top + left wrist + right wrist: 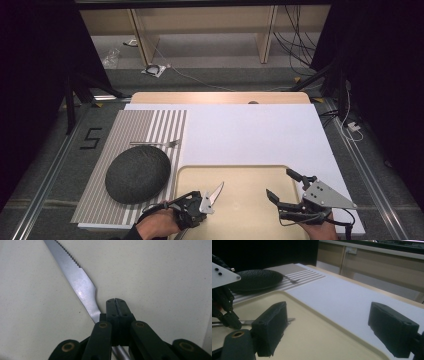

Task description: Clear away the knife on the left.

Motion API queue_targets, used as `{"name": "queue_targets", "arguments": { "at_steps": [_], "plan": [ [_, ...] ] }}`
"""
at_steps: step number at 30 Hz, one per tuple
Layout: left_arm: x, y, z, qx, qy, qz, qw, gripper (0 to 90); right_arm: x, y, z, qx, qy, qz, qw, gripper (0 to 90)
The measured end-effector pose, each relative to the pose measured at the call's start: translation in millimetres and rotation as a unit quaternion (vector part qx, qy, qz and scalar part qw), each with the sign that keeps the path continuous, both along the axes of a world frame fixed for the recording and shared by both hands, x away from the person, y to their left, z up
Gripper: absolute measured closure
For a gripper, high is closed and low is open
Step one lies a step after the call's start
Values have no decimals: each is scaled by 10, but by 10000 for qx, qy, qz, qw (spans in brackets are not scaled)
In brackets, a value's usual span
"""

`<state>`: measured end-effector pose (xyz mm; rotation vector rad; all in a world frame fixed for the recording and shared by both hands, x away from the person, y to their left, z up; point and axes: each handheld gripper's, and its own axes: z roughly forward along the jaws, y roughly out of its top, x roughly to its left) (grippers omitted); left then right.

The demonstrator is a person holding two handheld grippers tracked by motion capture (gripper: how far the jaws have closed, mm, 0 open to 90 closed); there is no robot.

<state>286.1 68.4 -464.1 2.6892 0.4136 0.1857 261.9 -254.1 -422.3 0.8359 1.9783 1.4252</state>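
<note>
knife: shiny metal | tray: matt beige plastic | plate: rough dark

Dim surroundings; soft, slightly blurred close-ups

A steel table knife with a serrated edge lies over the cream tray, tip pointing toward one o'clock.

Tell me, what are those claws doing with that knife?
A person holds a claw in each hand over a beige tray. The left claw is shut on a knife, gripping it near the handle, with the toothed blade pointing out over the tray. The right claw waits open, holding nothing. To the left, a dark plate and a fork lie on a striped mat.
</note>
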Motion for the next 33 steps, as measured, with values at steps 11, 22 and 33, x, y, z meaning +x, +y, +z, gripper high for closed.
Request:
{"name": "queue_targets", "arguments": {
  "at_steps": [11,22,33],
  "plan": [
    [34,49,-1,-12,24,100,9999,892,0,1,0,19,-6,-1,10000,167],
    [62,109,1,-4,52,192,9998,892,-1,1,0,22,-11,-6,10000,167],
    [84,182,2,28,48,305,9995,892,-2,1,1,30,-17,-7,10000,167]
  ]
}}
